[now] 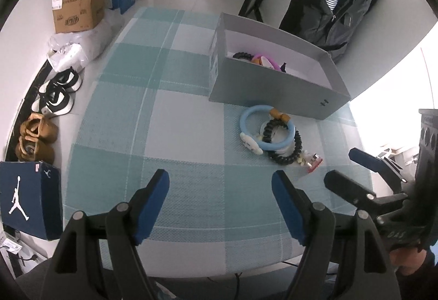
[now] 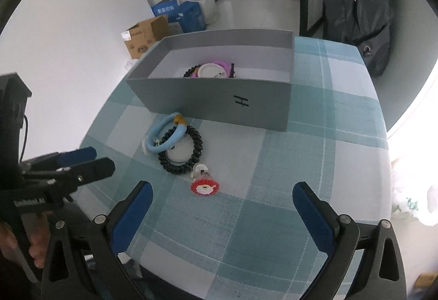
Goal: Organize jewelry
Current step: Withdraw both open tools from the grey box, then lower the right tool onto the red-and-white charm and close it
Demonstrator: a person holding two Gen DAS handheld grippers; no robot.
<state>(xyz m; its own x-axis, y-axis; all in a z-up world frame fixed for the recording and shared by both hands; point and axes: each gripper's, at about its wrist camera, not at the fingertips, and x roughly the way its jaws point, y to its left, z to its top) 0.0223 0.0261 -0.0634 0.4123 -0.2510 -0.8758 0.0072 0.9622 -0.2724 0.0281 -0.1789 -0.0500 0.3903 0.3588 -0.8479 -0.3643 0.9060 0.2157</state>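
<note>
Right wrist view: the right hand-held gripper (image 2: 221, 207) is wide open, holding nothing. Just ahead, a bit left, lies the red charm (image 2: 204, 187), then the black ring (image 2: 180, 151) and blue ring (image 2: 167, 133), near the box (image 2: 219, 105). The left hand-held gripper (image 1: 220, 190), also wide, is farther off.

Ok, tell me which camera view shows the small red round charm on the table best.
The right wrist view: the small red round charm faces the camera, white centre visible, just ahead of the open right gripper. The left wrist view shows it only edge-on, beside the black beaded bracelet.
</note>
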